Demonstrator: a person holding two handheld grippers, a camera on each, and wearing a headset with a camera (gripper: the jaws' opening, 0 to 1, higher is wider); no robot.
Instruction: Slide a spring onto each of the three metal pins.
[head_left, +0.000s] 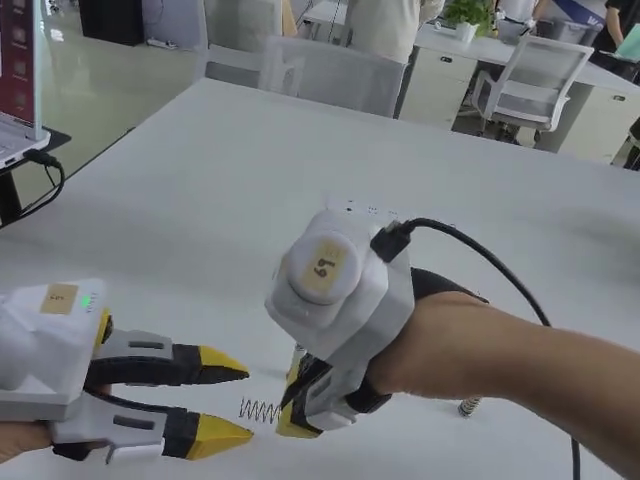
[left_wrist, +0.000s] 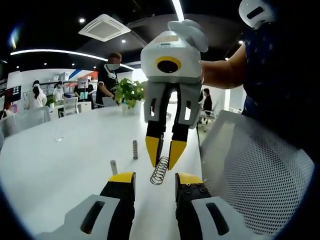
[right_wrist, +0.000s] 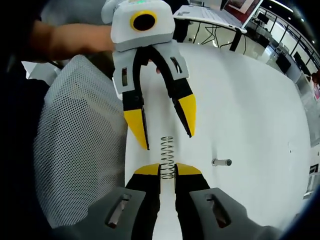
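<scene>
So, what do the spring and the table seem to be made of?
The spring is thin bare wire, grey and slightly shiny, so probably steel. The table has a smooth matt white top, perhaps laminate or painted board; the pictures cannot settle which.

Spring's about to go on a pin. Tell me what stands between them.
Nothing visible. The right gripper holds the spring; bare table lies between it and the nearest pin. The left gripper has its open jaws flanking the spring's free end, off that line.

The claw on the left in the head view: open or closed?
Open. The left gripper has its yellow tips apart; the spring sits clamped in the right gripper instead.
</scene>
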